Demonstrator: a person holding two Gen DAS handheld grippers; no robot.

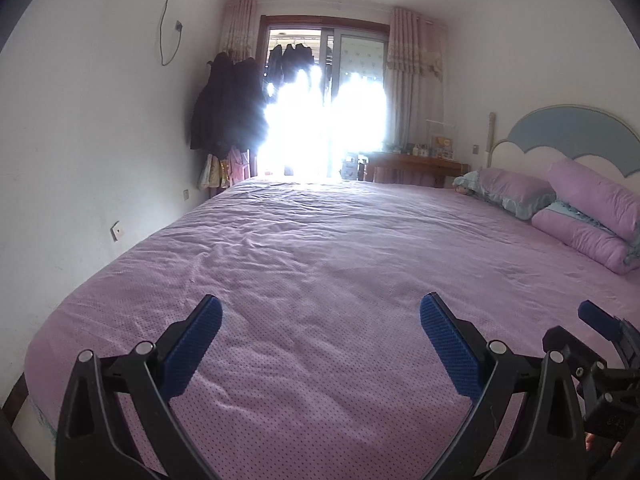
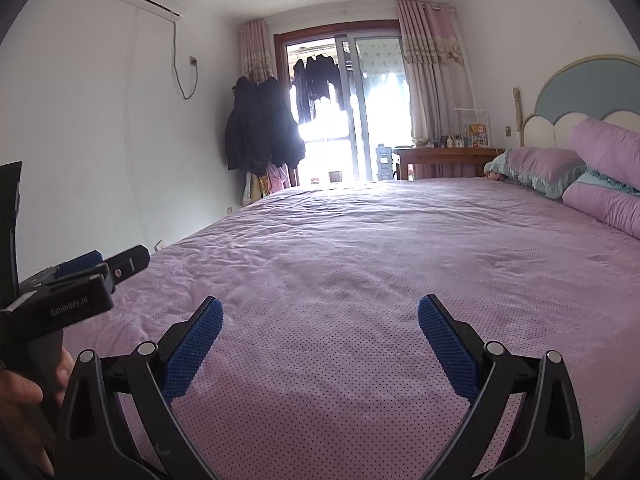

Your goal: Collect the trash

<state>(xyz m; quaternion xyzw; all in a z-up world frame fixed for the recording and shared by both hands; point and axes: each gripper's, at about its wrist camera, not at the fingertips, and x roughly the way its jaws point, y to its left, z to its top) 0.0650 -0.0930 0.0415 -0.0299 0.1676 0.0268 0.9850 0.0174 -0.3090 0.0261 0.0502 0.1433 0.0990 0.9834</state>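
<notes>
Both grippers hover over a bed covered by a pink dotted sheet (image 1: pixel 320 264). My left gripper (image 1: pixel 320 316) is open, its blue pads spread wide with only sheet between them. My right gripper (image 2: pixel 320 316) is open as well, with nothing between its fingers. The right gripper's body shows at the right edge of the left wrist view, and the left gripper, held by a hand (image 2: pixel 20 404), shows at the left edge of the right wrist view. No piece of trash shows on the bed in either view.
Pink pillows (image 2: pixel 600 176) lie stacked against a blue and white headboard (image 2: pixel 588 92) on the right. Dark coats (image 2: pixel 260 128) hang by the bright balcony door (image 2: pixel 344 120). A wooden desk (image 2: pixel 448 158) with small items stands past the bed. A white wall runs along the left.
</notes>
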